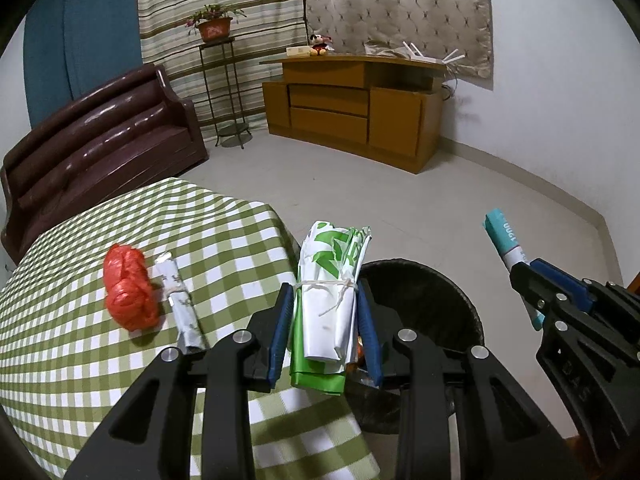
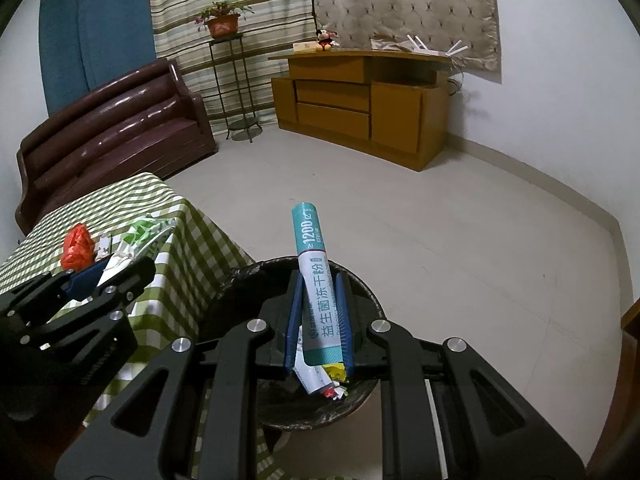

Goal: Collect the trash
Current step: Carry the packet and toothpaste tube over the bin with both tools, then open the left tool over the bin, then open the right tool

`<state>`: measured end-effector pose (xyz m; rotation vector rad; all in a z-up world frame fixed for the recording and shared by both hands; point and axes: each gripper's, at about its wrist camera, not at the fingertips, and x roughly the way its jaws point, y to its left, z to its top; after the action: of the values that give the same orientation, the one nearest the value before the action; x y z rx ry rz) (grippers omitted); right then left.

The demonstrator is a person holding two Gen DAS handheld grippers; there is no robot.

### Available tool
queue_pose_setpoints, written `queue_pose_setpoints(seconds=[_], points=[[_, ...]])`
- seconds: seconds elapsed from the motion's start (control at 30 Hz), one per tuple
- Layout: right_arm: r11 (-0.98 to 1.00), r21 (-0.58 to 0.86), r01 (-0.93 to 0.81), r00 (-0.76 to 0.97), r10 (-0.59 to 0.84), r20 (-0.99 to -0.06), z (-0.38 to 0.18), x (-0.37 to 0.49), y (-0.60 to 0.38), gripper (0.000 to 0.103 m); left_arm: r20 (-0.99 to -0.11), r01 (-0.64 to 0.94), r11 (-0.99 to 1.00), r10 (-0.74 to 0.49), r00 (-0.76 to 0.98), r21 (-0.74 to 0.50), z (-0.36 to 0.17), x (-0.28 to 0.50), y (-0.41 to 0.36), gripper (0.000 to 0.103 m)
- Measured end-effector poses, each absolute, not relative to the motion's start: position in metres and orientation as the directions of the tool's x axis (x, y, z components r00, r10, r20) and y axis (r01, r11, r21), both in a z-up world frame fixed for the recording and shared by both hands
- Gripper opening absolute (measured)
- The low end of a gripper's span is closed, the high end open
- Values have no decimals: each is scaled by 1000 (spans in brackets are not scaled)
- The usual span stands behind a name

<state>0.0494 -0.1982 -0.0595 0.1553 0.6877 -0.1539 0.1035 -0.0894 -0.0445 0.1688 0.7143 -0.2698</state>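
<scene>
Green-and-white bundle point(image 1: 328, 300) is sitting clamped in the left gripper point(image 1: 325, 308) at the tabletop point(image 1: 80, 360) edge; the right gripper point(image 2: 320, 312) is clenching a teal tube point(image 2: 316, 280) over the bin point(image 2: 248, 280). Red bag point(image 1: 128, 292) is lying on the tabletop.

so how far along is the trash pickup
Done: some wrappers already lie in the bin. In hand: left gripper holds the tied green-white bundle, right gripper the teal tube, above the bin. Left: red bag and silver wrapper on the table.
</scene>
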Motion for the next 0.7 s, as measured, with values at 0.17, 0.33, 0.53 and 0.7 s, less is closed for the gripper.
queue_pose_setpoints(seconds=[0.17,0.33,0.53,0.7], points=[[975,98,199,757,-89,-647,-66,55,-201,17,-671,295,953,-174,721,71,-47,113,-96,33],[973,101,208,748,-92,-657,-74,61,-204,17,-677,296,952,-166,717,80,-49,118,-102,33],[971,104,217,742,-95,-664,-80,66,-206,17,-677,297,951,-159,719,92,-50,120,-104,33],[966,118,228,739,-93,-667,-83,68,-208,20,-678,294,951,-155,719,95,-49,123,-107,38]])
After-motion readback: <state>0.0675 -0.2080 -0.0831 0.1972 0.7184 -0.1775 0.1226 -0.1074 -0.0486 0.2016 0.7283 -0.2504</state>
